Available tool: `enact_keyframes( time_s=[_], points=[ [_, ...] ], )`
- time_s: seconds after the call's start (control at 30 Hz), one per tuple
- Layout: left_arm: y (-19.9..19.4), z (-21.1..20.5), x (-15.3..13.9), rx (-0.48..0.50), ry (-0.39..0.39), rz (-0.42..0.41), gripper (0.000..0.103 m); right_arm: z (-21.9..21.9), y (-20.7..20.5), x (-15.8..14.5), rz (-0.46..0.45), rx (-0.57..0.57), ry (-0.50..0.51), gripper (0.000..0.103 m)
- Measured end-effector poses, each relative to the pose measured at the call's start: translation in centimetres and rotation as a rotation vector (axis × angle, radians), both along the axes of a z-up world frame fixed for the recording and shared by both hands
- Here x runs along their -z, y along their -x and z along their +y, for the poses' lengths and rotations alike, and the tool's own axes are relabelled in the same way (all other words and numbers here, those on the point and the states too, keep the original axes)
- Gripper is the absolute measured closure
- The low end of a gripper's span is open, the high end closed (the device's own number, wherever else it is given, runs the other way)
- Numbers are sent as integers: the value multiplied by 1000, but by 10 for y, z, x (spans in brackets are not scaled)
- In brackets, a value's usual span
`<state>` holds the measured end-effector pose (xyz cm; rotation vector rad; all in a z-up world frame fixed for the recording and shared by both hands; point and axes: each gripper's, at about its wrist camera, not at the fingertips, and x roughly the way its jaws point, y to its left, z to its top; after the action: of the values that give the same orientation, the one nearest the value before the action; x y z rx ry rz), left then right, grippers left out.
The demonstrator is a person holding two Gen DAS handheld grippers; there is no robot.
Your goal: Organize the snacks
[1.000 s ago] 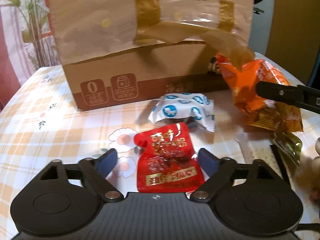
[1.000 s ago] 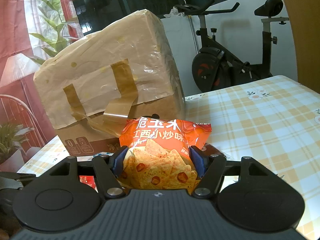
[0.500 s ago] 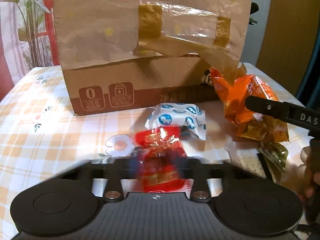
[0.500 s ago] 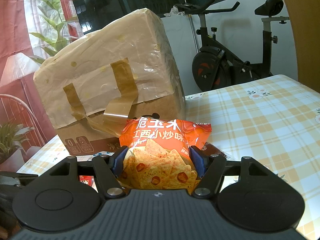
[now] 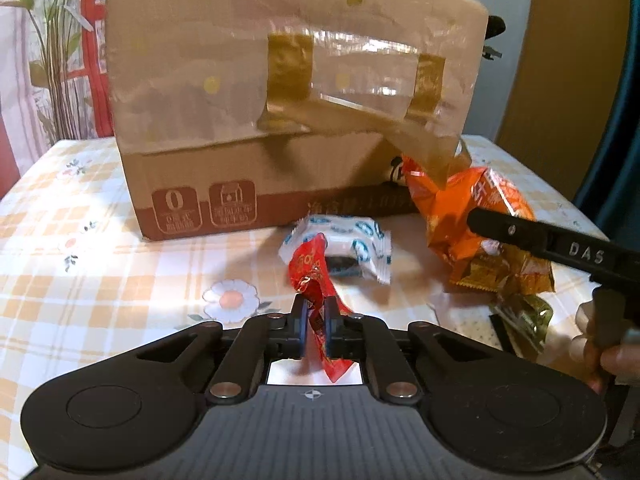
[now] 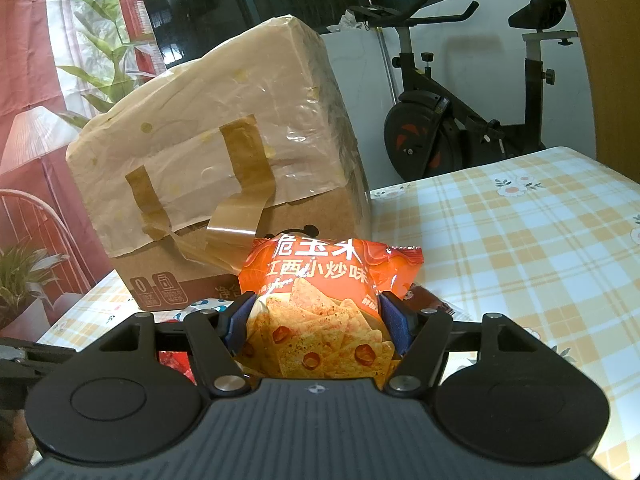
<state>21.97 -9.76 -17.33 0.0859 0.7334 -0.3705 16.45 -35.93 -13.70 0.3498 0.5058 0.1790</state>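
Observation:
My left gripper (image 5: 314, 309) is shut on a red snack sachet (image 5: 313, 268), which stands crumpled and lifted between the pads. Behind it a white and blue snack pack (image 5: 352, 244) lies on the table. My right gripper (image 6: 320, 314) is shut on an orange chip bag (image 6: 320, 304); the bag also shows in the left wrist view (image 5: 460, 216) with the right gripper's finger (image 5: 520, 232) across it. A taped cardboard box (image 5: 280, 128) stands behind the snacks and also shows in the right wrist view (image 6: 224, 184).
The table has a checked floral cloth (image 5: 80, 264). A green-gold packet (image 5: 528, 316) lies under the orange bag at the right. A dark brown packet (image 6: 430, 300) lies behind the chip bag. An exercise bike (image 6: 460, 120) stands beyond the table.
My left gripper closed on the red sachet, which was lying flat between open fingers, and raised it on edge. The right gripper and chip bag have not moved.

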Motion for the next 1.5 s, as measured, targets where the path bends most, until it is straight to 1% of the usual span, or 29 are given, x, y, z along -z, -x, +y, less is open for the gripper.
enact_keyframes(
  time_s=[0.13, 0.2, 0.3, 0.4, 0.47, 0.5, 0.6, 0.7, 0.8, 0.83, 0.93, 1.0, 1.1, 1.17, 1.23, 1.3, 1.33, 1.4, 1.47, 1.5],
  points=[
    [5, 6, -13, -8, 10, -33, 96, 0, 1, -2, 0, 14, 7, 35],
    [8, 11, -20, -16, 26, -55, 96, 0, 5, -7, -5, 36, 25, 35],
    [13, 21, -31, -27, 59, -83, 96, 2, 12, -17, -23, 31, 63, 35],
    [15, 25, -35, -37, 62, -90, 96, 1, 18, -24, -24, 33, 94, 35],
    [15, 25, -35, -54, 45, -100, 96, 0, 19, -25, 4, 50, 133, 35],
    [15, 28, -35, -66, 49, -98, 96, -3, 19, -24, 17, 65, 138, 35],
    [15, 39, -36, -109, 62, -97, 96, -13, 23, -23, 42, 117, 120, 35],
    [14, 48, -39, -145, 74, -103, 96, -18, 26, -28, 39, 144, 126, 35],
    [14, 53, -46, -168, 83, -126, 96, -17, 27, -37, 17, 149, 144, 35],
    [17, 56, -51, -175, 87, -146, 96, -17, 28, -42, 2, 151, 154, 35],
    [22, 64, -75, -186, 102, -244, 96, -18, 29, -59, -49, 159, 158, 35],
    [25, 70, -98, -182, 124, -319, 96, -21, 29, -72, -89, 163, 146, 35],
    [27, 72, -136, -172, 157, -418, 96, -24, 24, -104, -174, 163, 138, 35],
    [24, 70, -161, -149, 178, -478, 96, -24, 16, -126, -234, 156, 139, 35],
    [15, 64, -182, -119, 169, -521, 96, -21, 3, -148, -285, 140, 141, 35],
    [-1, 55, -198, -87, 156, -549, 96, -17, -14, -164, -319, 117, 132, 35],
    [-9, 48, -202, -73, 147, -549, 96, -13, -28, -171, -331, 96, 121, 35],
    [-30, 36, -206, -60, 137, -530, 96, -2, -53, -180, -341, 53, 109, 35],
    [-51, 29, -206, -64, 145, -498, 96, 13, -75, -183, -342, 6, 127, 35],
    [-61, 24, -205, -63, 135, -493, 96, 21, -85, -182, -336, -15, 140, 35]
  ],
)
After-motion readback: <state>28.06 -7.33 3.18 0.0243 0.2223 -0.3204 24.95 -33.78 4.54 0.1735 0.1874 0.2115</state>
